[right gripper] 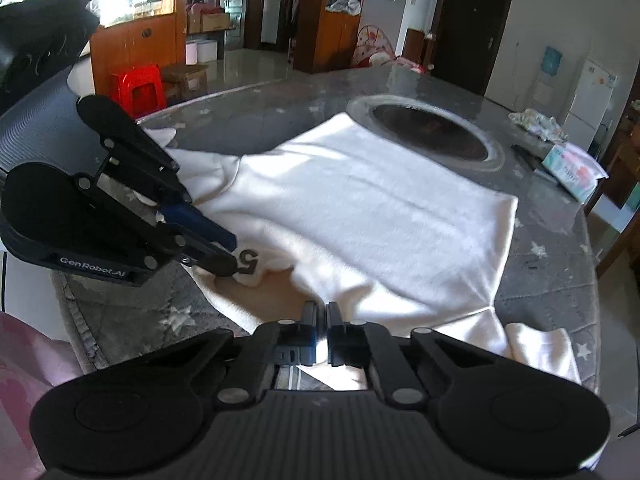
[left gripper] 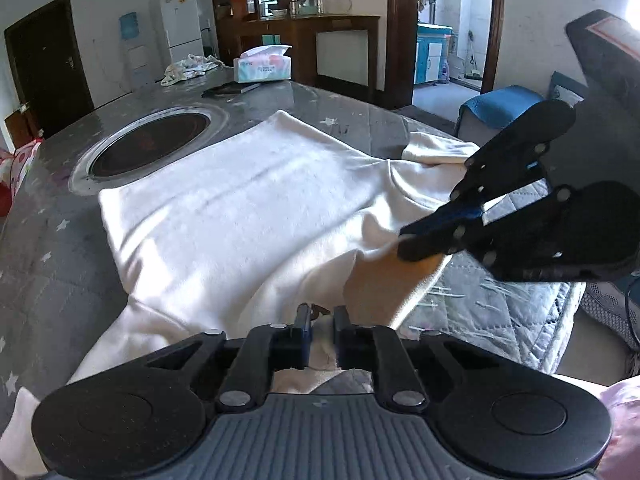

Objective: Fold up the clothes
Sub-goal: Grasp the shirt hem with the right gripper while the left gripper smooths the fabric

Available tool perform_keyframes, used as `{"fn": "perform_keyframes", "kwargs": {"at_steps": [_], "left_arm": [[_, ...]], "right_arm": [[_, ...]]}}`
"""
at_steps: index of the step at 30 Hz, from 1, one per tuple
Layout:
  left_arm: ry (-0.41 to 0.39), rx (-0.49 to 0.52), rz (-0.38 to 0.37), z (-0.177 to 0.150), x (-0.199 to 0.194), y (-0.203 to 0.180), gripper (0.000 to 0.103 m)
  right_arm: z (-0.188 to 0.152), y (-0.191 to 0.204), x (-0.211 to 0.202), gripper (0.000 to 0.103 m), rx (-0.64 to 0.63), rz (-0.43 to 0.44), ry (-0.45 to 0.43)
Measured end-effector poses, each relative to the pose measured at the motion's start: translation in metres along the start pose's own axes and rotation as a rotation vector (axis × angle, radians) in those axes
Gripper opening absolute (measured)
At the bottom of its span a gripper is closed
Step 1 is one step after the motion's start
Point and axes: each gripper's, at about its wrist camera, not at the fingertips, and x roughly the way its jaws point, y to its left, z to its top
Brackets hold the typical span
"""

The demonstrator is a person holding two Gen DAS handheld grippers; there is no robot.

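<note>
A white garment lies spread flat on the grey star-patterned table, its near edge lifted and rumpled. In the left wrist view my left gripper sits at the bottom centre, shut on that near edge. To its right, my right gripper pinches a raised fold of the same cloth. In the right wrist view the garment runs away toward the far side, and my right gripper is shut on its hem. My left gripper grips the edge beside a black printed "5".
A round dark recess is set in the table just beyond the garment. At the far end lie a tissue box and a crumpled cloth. A blue seat stands past the table's right edge, and a red stool on the floor.
</note>
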Motion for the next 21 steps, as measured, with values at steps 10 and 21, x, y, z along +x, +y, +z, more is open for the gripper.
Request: {"fn": "perform_keyframes", "kwargs": {"at_steps": [10, 21], "left_arm": [[0.011, 0.029, -0.064, -0.025, -0.018, -0.004, 0.011], [-0.108, -0.036, -0.062, 0.019, -0.027, 0.021, 0.015]], "right_arm": [[-0.016, 0.011, -0.013, 0.003, -0.041, 0.066, 0.041], [-0.004, -0.012, -0.014, 0.007, 0.069, 0.09, -0.016]]}}
